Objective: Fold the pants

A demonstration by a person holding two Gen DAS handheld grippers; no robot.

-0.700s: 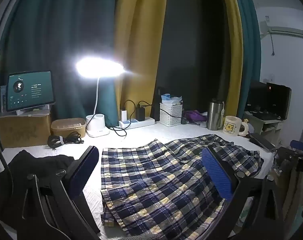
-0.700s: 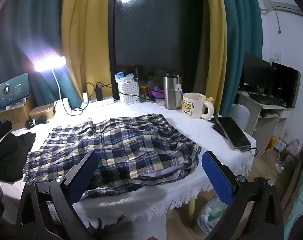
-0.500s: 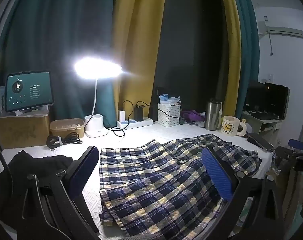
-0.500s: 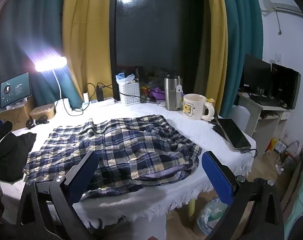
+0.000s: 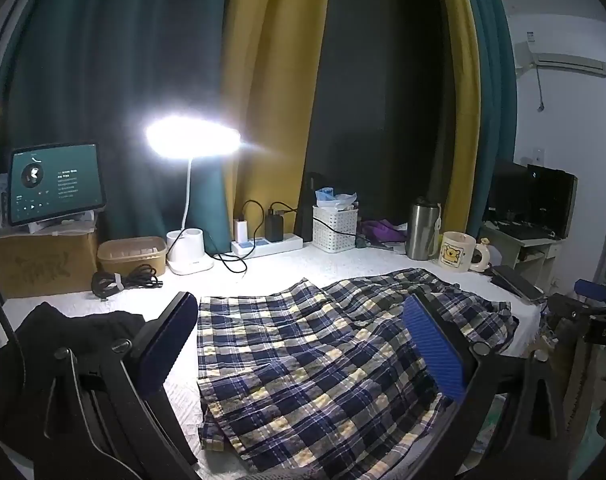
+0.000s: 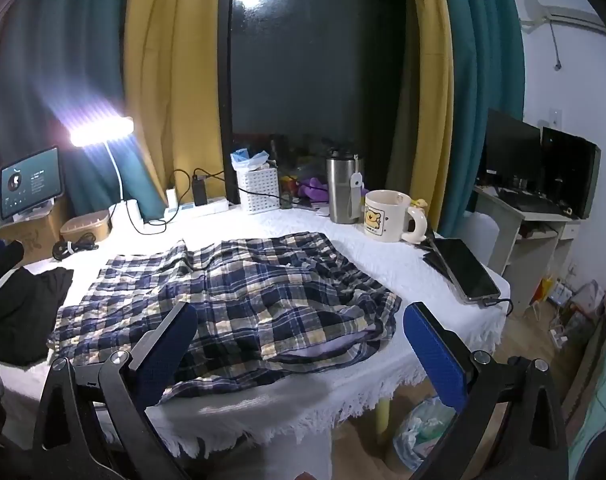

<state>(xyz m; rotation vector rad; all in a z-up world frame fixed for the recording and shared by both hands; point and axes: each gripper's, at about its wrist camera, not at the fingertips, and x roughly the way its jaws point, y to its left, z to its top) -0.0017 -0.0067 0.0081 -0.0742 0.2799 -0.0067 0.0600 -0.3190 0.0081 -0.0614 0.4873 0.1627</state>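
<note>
Blue, white and yellow plaid pants (image 5: 311,364) lie spread and rumpled on a table under a white cloth (image 5: 287,268). In the right wrist view the pants (image 6: 243,300) show their waistband opening toward the table's near right corner. My left gripper (image 5: 303,344) hovers open above the leg end of the pants, nothing between its blue pads. My right gripper (image 6: 299,352) hangs open before the table's front edge, near the waistband, with nothing held. The right gripper's tip (image 5: 591,290) shows at the far right of the left wrist view.
Along the back stand a lit desk lamp (image 5: 191,144), a tablet (image 5: 55,184) on a cardboard box, a power strip (image 5: 267,244), a white basket (image 5: 335,228), a steel tumbler (image 6: 343,188) and a mug (image 6: 387,216). A dark garment (image 5: 75,332) lies left; a phone (image 6: 463,268) lies right.
Both views have shifted only slightly; the pants lie as before and both grippers stay open.
</note>
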